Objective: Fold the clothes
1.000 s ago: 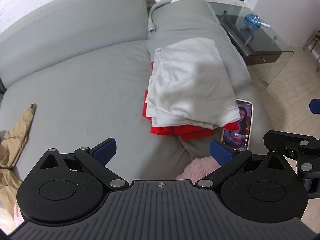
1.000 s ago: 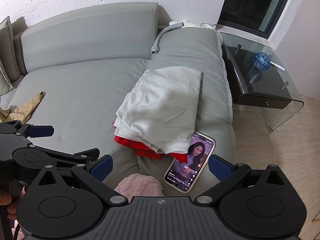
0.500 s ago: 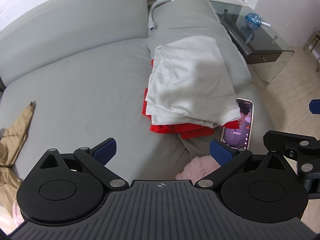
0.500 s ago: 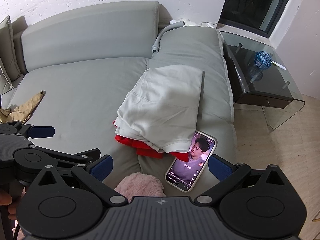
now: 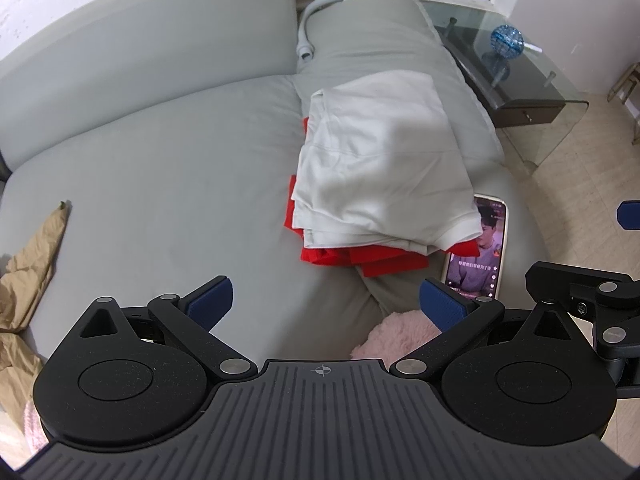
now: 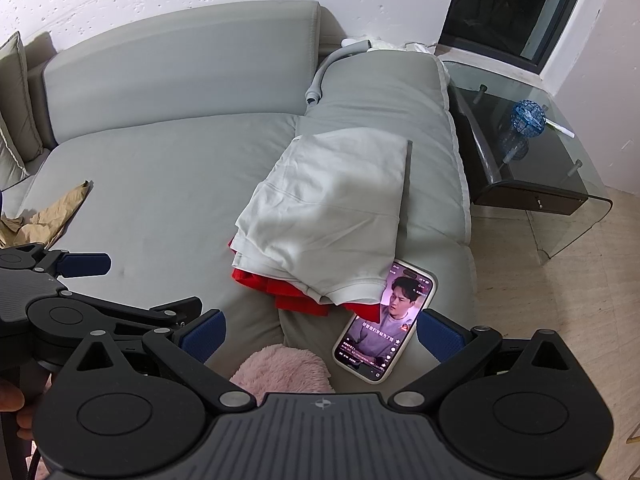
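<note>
We see the folded white garment (image 5: pixel 380 168) lying on the folded red garment (image 5: pixel 360 258), stacked on the grey sofa (image 5: pixel 160 184) beside its raised right cushion. The red edge peeks out along the near and left sides, and a lit phone (image 6: pixel 386 320) touches the stack's near right corner. Our left gripper (image 5: pixel 326 300) and right gripper (image 6: pixel 320 330) hover side by side above the near sofa edge, jaws wide apart, holding nothing. A pink fluffy item (image 6: pixel 286 370) sits just below. Tan crumpled cloth (image 5: pixel 28 264) lies far left; broad bare seat lies between.
</note>
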### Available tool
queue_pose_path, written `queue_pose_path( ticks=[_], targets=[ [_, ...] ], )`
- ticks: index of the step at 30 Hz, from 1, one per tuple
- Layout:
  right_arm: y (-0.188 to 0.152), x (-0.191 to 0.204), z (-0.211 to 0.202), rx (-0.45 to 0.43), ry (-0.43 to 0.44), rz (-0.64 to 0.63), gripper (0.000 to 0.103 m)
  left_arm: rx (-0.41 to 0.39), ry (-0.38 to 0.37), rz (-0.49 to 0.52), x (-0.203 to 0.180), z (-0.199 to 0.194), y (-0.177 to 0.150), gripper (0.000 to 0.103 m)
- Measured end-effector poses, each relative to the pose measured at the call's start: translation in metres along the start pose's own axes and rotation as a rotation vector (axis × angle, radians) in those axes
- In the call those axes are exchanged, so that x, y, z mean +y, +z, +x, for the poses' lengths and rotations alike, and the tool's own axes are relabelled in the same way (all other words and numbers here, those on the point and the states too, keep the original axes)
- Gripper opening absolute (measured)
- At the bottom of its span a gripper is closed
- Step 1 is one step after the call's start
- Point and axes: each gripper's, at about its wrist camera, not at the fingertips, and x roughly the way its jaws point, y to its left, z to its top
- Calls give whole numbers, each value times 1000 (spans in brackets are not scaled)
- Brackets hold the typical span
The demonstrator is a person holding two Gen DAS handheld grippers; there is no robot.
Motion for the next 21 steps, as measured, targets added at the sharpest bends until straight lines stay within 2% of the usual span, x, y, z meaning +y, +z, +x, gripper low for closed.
queue_pose_path(
  ticks=[21],
  targets=[
    [-1, -2, 0, -3, 8, 2, 102, 2, 0, -4, -1, 0, -2, 102]
  ],
)
